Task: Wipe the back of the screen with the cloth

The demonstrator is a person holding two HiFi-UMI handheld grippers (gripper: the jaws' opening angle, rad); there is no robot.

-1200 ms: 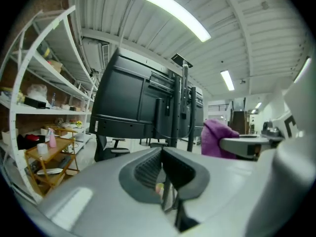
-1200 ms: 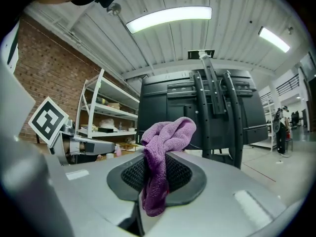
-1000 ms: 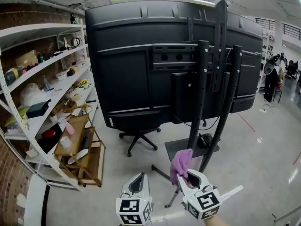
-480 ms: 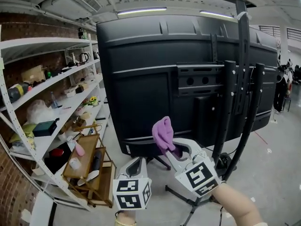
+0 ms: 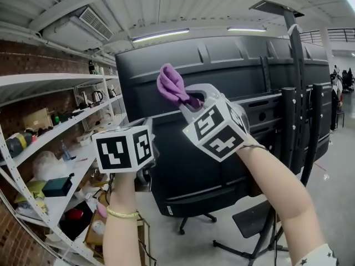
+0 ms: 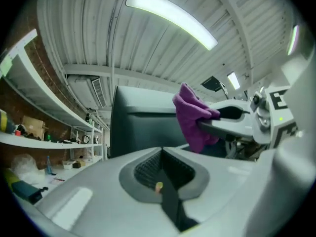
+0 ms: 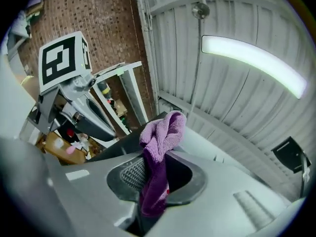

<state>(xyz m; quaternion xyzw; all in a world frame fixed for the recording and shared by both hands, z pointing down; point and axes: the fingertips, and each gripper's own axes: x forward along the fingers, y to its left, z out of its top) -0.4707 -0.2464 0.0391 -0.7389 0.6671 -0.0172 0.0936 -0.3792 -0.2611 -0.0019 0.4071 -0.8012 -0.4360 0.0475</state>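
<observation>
While right tongs (image 5: 194,97) clench cloth (image 5: 171,85), arm raised by screen (image 5: 249,71) back — left tongs (image 6: 160,180) upright, clenched empty.

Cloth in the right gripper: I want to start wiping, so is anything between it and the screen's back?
Nothing visible. The cloth is raised before the bare upper back of the screen; the stand posts are farther right.
</observation>
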